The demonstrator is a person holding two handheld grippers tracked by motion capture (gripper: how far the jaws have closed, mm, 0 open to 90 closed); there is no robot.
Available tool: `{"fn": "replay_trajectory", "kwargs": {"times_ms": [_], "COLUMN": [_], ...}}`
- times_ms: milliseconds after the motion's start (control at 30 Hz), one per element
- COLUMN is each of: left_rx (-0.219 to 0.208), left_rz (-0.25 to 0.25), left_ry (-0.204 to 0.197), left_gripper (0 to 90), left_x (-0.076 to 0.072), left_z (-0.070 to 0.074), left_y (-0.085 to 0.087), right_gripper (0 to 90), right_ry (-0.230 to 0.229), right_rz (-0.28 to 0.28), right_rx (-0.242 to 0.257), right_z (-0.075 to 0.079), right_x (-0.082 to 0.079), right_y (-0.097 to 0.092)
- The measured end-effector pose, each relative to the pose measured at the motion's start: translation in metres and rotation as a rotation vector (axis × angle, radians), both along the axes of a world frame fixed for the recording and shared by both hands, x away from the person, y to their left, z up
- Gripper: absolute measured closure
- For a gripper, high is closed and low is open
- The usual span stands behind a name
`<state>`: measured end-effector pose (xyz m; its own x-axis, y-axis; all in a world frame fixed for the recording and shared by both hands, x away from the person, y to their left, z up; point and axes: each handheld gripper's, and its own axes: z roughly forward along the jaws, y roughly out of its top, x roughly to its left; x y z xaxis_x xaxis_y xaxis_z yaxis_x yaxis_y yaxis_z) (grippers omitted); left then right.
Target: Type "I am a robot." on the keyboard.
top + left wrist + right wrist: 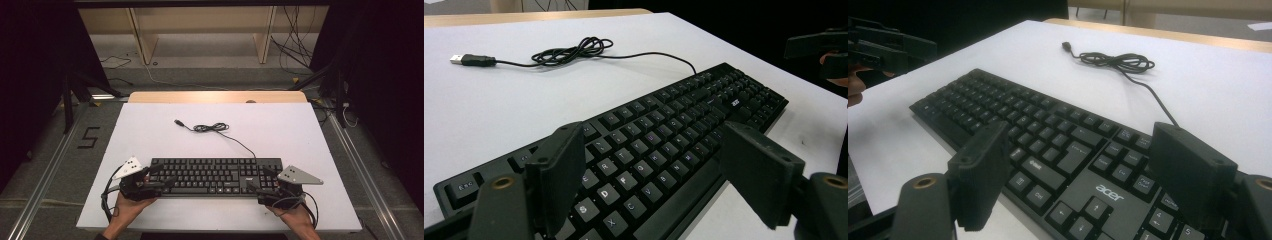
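Note:
A black keyboard (pixel 215 176) lies near the front of the white board, its cable coiled (pixel 210 128) behind it and ending in a USB plug (pixel 178 122). My left gripper (pixel 156 178) stands open at the keyboard's left end; in the left gripper view its jaws (pixel 654 145) spread wide over the letter keys (pixel 644 150) and the front edge, nothing pressed between them. My right gripper (pixel 262 184) is open at the right end, its jaws (pixel 1083 135) spread above the arrow keys and the logo (pixel 1108 192). Each hand holds its gripper from the near side.
The white board (pixel 150 130) rests on a wooden table whose far edge (pixel 215 96) shows behind it. A wooden frame (pixel 200 30) and loose floor cables (pixel 295 50) lie beyond. Dark stand legs (pixel 67 95) flank the table. Metal rails (pixel 50 165) run along both sides.

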<state>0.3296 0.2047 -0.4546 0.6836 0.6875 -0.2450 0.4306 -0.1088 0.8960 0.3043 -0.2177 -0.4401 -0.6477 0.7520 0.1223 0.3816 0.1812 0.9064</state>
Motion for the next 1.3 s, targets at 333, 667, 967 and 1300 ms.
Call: {"fn": "replay_trajectory", "kwargs": {"times_ms": [333, 667, 967, 1300], "left_rx": [0.002, 0.003, -0.002, -0.003], "left_rz": [-0.001, 0.004, 0.009, 0.011], "left_ry": [-0.001, 0.001, 0.001, 0.001], "left_gripper": [26.1, 26.1, 26.1, 26.1], "left_x": [0.000, 0.001, 0.000, 0.000], "left_z": [0.000, 0.000, 0.000, 0.000], "left_y": [0.000, 0.001, 0.001, 0.002], "right_gripper": [25.6, 25.9, 26.2, 27.2], "right_ry": [0.002, 0.016, 0.022, 0.041], "right_rz": [0.002, 0.039, 0.094, 0.127], "right_rx": [0.002, 0.020, 0.007, -0.009], "right_z": [0.000, 0.001, 0.004, 0.006], "right_x": [0.001, 0.008, 0.019, 0.035], "right_y": [0.002, 0.020, 0.049, 0.073]}}
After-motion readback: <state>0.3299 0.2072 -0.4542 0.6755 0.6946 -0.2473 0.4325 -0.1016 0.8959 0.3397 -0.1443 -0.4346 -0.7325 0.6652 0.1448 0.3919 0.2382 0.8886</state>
